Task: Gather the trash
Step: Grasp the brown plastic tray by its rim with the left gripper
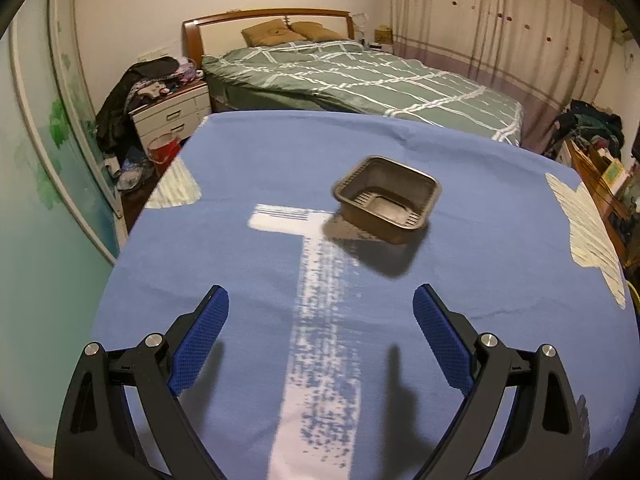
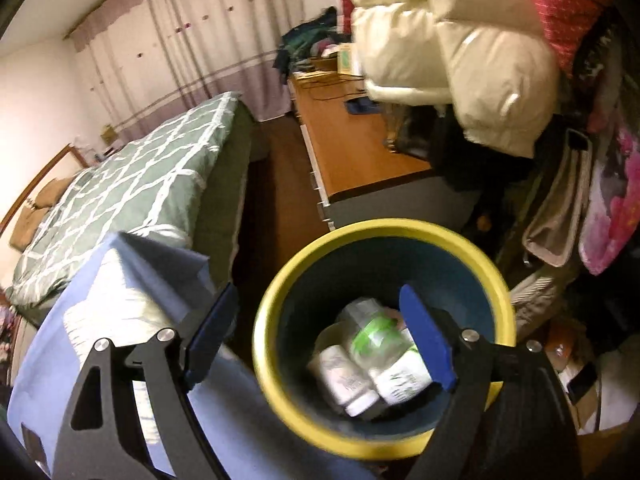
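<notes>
Left gripper (image 1: 320, 320) has its jaws spread wide with nothing between them, only the blue tablecloth with pale printed patches (image 1: 248, 264) below; its two blue-padded fingers (image 1: 200, 340) hang above the cloth, their bases cut off at the frame bottom. Ahead of it, well apart from the fingertips, one dark brown square plastic tray (image 1: 387, 199) sits tilted on the cloth, empty as far as can be seen. Right gripper (image 2: 320, 332) also has jaws wide apart and grips nothing; it hangs above the round bin with yellow rim and dark blue inside (image 2: 276, 312), with its right finger over the bin mouth and its left finger over the gap between bin and table. Inside the bin: at least three white plastic bottles (image 2: 344, 376), one with a green label (image 2: 376, 330), all blurred, partly hidden by the right finger, so the exact count is unclear, and there may be a clear wrapper. The bin's near rim is cut off by the gripper body. Further out: one bed with a green checked duvet (image 1: 360, 76), two tan pillows (image 1: 272, 32), one white bedside cabinet (image 1: 172, 114) piled with clothes, one wooden desk (image 2: 352, 148), one cream puffer jacket (image 2: 460, 40) hanging at right.
</notes>
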The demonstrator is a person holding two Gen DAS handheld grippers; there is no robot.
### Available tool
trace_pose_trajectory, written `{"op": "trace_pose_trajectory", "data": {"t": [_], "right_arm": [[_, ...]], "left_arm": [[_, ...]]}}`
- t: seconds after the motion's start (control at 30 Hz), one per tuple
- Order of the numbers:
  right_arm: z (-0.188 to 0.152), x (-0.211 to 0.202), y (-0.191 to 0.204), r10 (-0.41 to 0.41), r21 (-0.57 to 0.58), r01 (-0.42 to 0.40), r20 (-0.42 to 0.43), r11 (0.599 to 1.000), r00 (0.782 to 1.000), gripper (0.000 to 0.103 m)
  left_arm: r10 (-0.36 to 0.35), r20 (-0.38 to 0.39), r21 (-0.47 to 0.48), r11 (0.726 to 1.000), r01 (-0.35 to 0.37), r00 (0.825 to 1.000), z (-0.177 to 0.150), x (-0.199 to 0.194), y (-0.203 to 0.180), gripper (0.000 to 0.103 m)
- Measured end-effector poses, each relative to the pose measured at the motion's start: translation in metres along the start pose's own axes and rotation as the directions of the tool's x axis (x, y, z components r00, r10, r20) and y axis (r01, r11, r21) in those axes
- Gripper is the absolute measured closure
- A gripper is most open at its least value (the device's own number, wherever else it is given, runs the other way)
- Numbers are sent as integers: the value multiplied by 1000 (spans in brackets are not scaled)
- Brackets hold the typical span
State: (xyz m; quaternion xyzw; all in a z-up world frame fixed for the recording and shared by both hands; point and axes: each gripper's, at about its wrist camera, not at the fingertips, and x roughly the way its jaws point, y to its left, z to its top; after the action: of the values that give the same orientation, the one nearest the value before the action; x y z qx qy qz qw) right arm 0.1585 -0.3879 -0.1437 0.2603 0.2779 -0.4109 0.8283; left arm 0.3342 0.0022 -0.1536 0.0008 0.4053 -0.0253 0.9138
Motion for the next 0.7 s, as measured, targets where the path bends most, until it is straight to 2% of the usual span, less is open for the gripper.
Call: {"op": "trace_pose_trajectory", "data": {"t": [0.13, 0.23, 0.4, 0.53, 0.7], "right_arm": [[-5, -4, 19, 9, -78, -7, 18, 997, 1000, 24], [-8, -3, 27, 32, -106, -33, -4, 994, 999, 24], [-6, -4, 33, 69, -112, -71, -20, 991, 997, 23], [-6, -3, 37, 81, -111, -84, -31, 990, 996, 22], [-8, -2, 42, 90, -118, -95, -43, 988, 995, 22]], "left_arm": [[-54, -33, 27, 998, 55, 998, 1, 3, -13, 11], [-100, -65, 35, 994, 103, 993, 8, 2, -22, 11], [-95, -75, 107, 989, 103, 993, 37, 6, -36, 7], [-91, -103, 181, 977, 109, 990, 59, 27, -46, 7], [-54, -109, 286, 955, 84, 992, 77, 57, -52, 7]]}}
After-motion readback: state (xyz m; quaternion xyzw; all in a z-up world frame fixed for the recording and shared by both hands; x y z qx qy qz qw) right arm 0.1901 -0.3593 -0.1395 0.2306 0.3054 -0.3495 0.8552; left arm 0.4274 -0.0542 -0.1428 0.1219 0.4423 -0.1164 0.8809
